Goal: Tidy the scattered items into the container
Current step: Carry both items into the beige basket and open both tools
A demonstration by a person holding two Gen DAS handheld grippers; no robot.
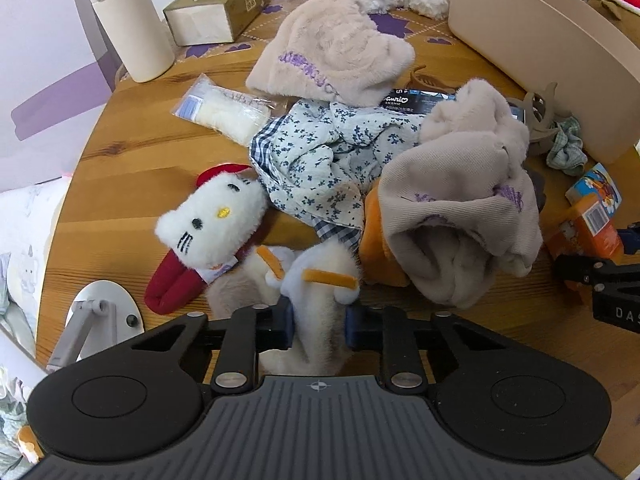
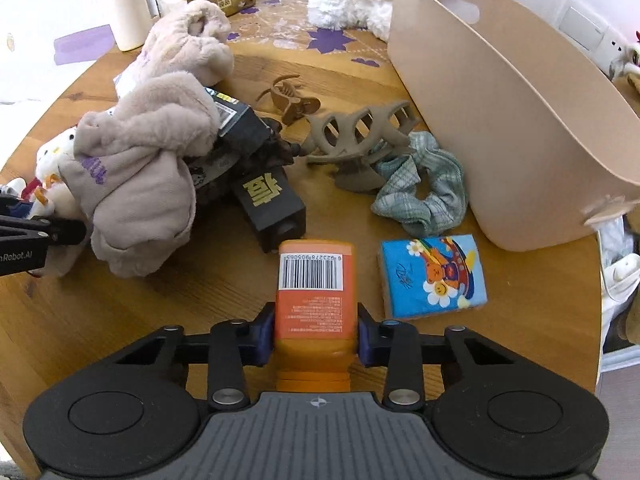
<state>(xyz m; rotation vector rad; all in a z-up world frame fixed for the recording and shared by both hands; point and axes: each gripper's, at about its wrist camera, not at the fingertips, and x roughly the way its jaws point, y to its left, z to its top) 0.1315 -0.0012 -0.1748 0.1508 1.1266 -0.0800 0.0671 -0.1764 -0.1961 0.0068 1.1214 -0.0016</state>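
Only the left wrist view shows the left gripper [image 1: 318, 328] clamped on a white plush limb [image 1: 316, 312] beside the cat plush [image 1: 208, 228], near the table's [image 1: 140, 152] left edge. Only the right wrist view shows the right gripper [image 2: 316, 330] squeezing the orange bottle [image 2: 314, 300], lying near the front edge. The beige tub [image 2: 500, 120] stands at the right edge; its inside is hidden.
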